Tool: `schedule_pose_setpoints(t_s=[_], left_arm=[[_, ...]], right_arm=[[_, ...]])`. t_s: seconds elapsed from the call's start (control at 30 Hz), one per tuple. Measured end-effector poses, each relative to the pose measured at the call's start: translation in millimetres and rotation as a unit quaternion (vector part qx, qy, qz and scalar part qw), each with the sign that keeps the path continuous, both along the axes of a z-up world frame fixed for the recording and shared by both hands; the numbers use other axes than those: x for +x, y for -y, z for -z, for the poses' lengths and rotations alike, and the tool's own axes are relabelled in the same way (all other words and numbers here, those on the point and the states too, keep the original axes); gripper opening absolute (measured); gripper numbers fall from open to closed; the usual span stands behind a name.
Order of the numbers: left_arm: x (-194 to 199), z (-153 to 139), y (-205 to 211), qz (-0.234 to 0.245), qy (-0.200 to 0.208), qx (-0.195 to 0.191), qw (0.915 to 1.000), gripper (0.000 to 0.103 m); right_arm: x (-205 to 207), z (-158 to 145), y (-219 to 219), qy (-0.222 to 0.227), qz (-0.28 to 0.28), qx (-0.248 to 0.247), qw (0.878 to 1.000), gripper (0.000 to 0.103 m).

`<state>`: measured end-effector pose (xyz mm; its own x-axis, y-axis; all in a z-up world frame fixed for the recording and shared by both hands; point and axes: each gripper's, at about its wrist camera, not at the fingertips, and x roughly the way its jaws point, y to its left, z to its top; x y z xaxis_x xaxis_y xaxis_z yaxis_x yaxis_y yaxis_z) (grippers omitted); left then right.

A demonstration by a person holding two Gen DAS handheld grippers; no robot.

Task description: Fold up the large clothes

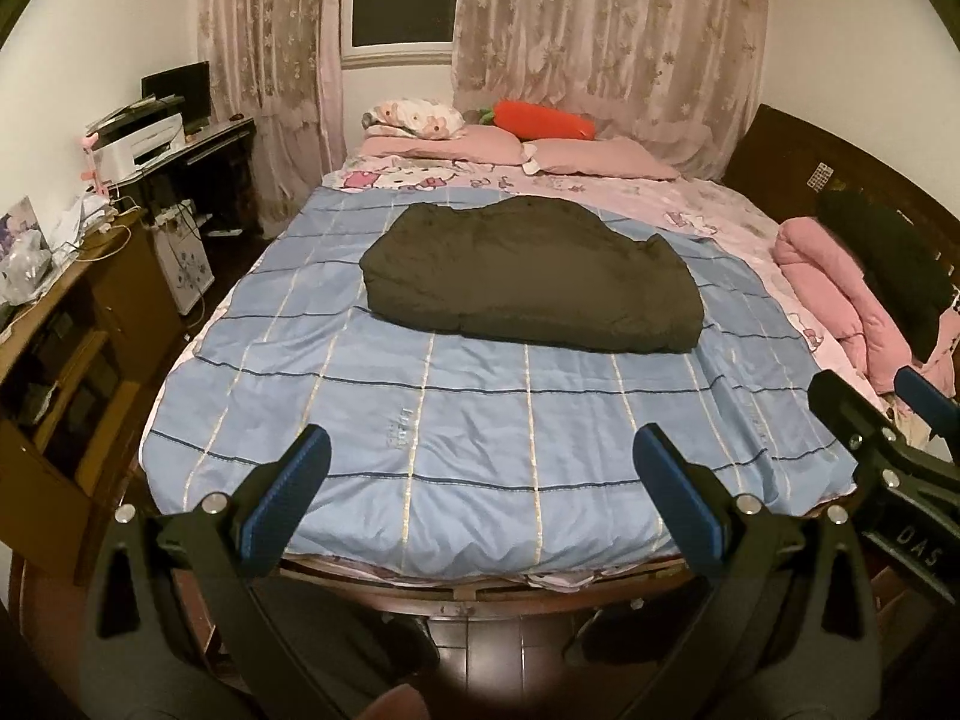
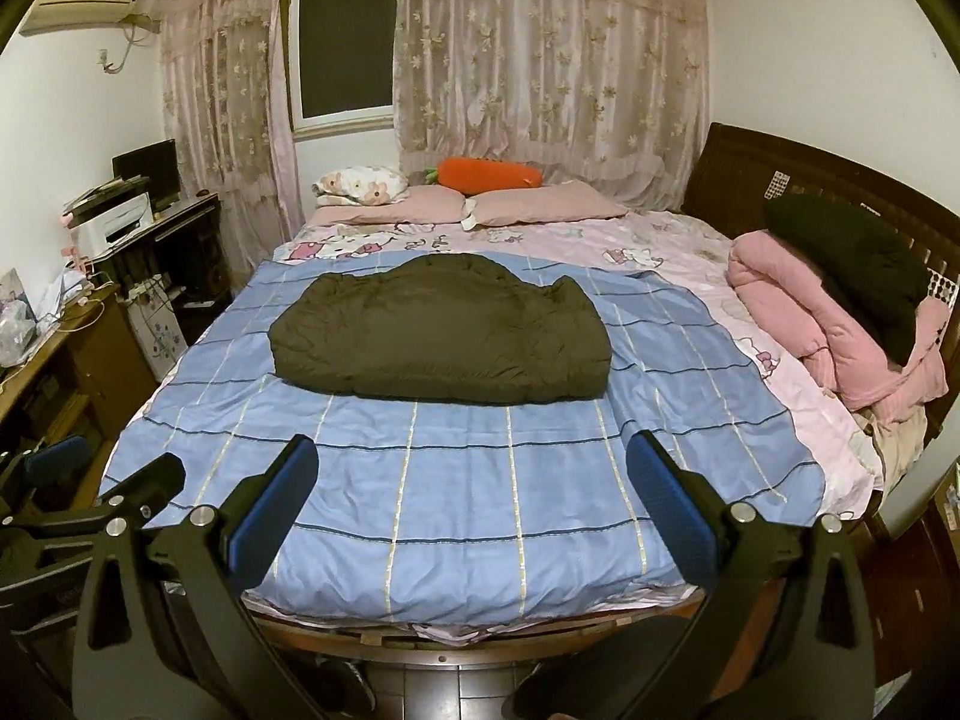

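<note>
As it lies already folded into a thick block, the dark olive padded coat (image 1: pixel 531 282) sits mid-bed on the blue checked quilt (image 1: pixel 480 438), at twelve o'clock from both tools. Left gripper (image 1: pixel 480 489) and right gripper (image 2: pixel 474 495): jaws spread wide, empty, held back at the foot of the bed, apparently because the fold looks finished.

Right gripper (image 2: pixel 471 498) is held above the foot of the bed, jaws wide apart, nothing between the blue pads (image 2: pixel 273 519). Left gripper (image 2: pixel 90 477) shows at the left edge; its jaw state cannot be told. A dark olive padded coat (image 2: pixel 438 339) lies folded in a compact bundle on the blue checked quilt (image 2: pixel 456 492), well apart from both grippers. A pink quilt (image 2: pixel 828 324) lies bundled at the right by the headboard (image 2: pixel 744 168). Pillows (image 2: pixel 540 204) and a carrot cushion (image 2: pixel 489 173) lie at the far side below the curtains (image 2: pixel 540 72).
</note>
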<state>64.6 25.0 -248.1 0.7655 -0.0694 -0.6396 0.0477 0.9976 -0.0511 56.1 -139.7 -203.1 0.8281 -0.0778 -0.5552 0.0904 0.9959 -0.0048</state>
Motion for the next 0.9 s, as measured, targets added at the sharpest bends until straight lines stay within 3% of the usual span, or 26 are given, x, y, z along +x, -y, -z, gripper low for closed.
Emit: schedule_pose_setpoints(t_s=[0.9], left_arm=[[14.0,4.6,3.1,-0.008,0.008,0.023,0.9997,0.101]], right_arm=[[21.5,11.9,18.8,-0.009,0.01,-0.001,1.0,0.102]])
